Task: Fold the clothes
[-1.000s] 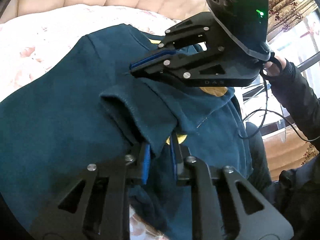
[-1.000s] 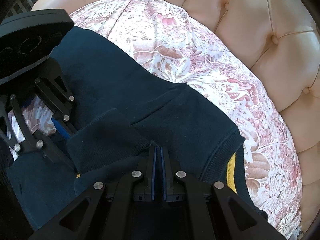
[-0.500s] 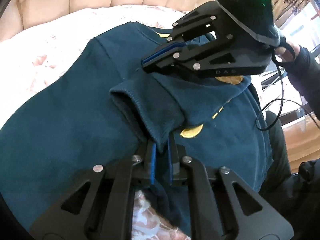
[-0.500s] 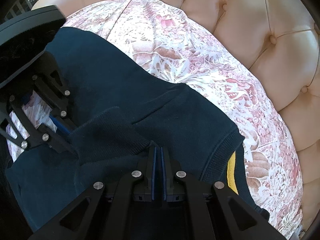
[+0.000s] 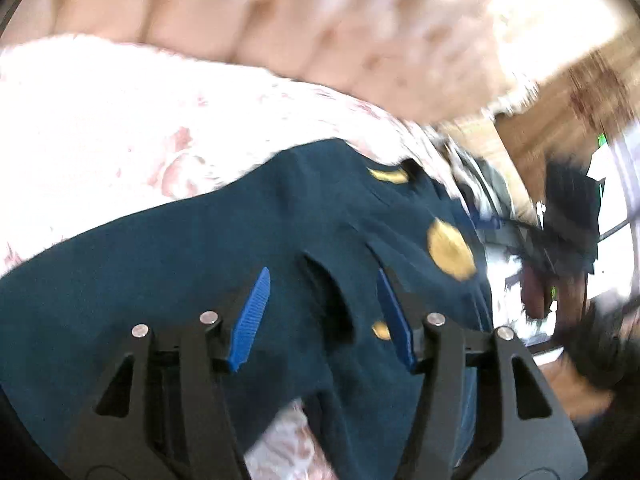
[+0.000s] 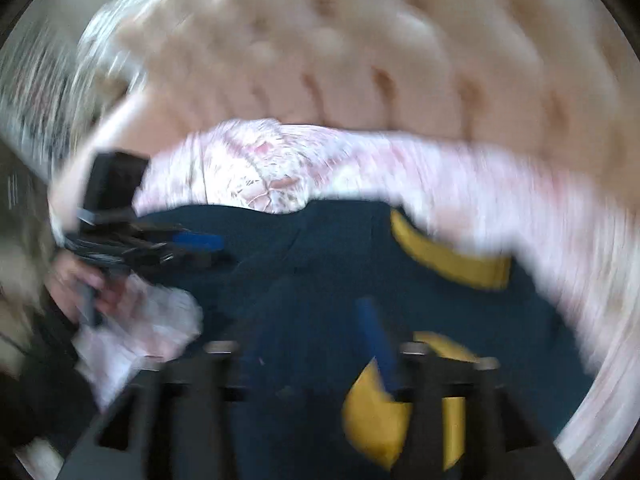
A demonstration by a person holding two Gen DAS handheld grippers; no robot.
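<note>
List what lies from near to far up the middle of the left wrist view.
left gripper, jaws opening with nothing pressed between them → dark blue garment → pink floral cover → tufted sofa back.

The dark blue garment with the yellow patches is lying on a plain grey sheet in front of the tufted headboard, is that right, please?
Not quite: the dark blue garment with the yellow patches lies on a pink-and-white floral cover, not a plain grey sheet. The left wrist view shows it, with the tufted headboard behind.

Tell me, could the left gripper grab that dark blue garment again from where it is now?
Probably yes. The left gripper, jaws opening, hovers over the blue garment, with a raised fold between the blue pads and nothing blocking it.
</note>
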